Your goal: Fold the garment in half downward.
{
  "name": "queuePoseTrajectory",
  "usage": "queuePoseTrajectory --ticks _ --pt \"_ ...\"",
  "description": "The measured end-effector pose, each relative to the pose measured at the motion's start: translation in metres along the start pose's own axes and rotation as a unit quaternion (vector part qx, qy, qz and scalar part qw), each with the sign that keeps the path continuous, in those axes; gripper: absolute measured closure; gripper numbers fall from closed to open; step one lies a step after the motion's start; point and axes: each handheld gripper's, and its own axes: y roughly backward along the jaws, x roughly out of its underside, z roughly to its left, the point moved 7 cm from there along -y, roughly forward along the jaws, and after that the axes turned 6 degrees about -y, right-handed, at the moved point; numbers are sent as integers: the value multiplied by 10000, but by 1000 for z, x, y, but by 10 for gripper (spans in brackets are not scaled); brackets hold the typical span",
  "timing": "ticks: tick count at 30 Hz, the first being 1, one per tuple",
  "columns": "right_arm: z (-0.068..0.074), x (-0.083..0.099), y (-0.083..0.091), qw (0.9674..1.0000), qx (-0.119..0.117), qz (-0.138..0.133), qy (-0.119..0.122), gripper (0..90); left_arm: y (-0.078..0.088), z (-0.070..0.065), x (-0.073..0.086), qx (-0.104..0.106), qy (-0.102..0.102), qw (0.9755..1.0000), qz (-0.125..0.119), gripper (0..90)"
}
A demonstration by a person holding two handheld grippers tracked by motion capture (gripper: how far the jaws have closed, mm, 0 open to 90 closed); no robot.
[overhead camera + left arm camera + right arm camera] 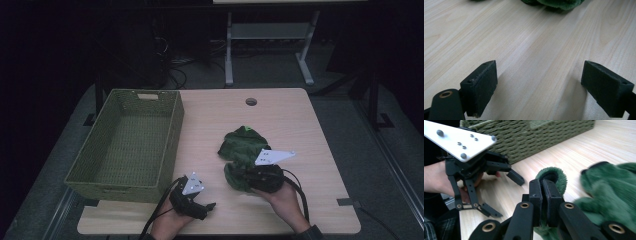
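Between the pressed-together jaws of the right gripper (544, 195) sits a fold of the green fleece garment (243, 152), the rest heaped just beyond it on the table (300, 125). The left gripper (540, 87) hovers spread and empty beside it. I'd lift high enough that the trailing cloth clears the rim of the woven basket (172, 135) off to the left.

I work in what looks like a lab or test room: my light wooden tabletop (280, 120) with a cable hole (251, 101) stands on grey carpet (335, 105), and behind it I see a dark space with loose cables (172, 65) on the floor and the metal legs of another desk (270, 45).
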Motion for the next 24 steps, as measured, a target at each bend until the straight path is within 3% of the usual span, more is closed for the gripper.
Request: queuePoseTrajectory --ticks 3,9,14,16,21,22,23,24 --pt "-8 4 7 9999 122 -24 -51 849 0 0 0 -1 0 10000 0 129" --pt "-32 19 23 9979 622 102 -150 814 0 0 0 2 15 10000 -12 129" --pt "-38 16 35 9965 808 -53 -181 804 0 0 0 -1 -3 10000 4 129" --pt "-38 12 36 9968 773 -139 -178 819 0 1 0 -15 -37 10000 3 129" --pt "-35 8 24 9968 795 -37 -38 849 0 0 0 -9 -24 10000 2 129" --pt "-39 13 14 9963 838 152 -91 853 0 1 0 -18 -48 10000 6 129" --pt "-39 13 14 9963 838 152 -91 857 0 0 0 -4 -6 10000 -11 129" --pt "-46 20 5 9950 925 371 -101 862 0 0 0 7 -21 10000 13 129"
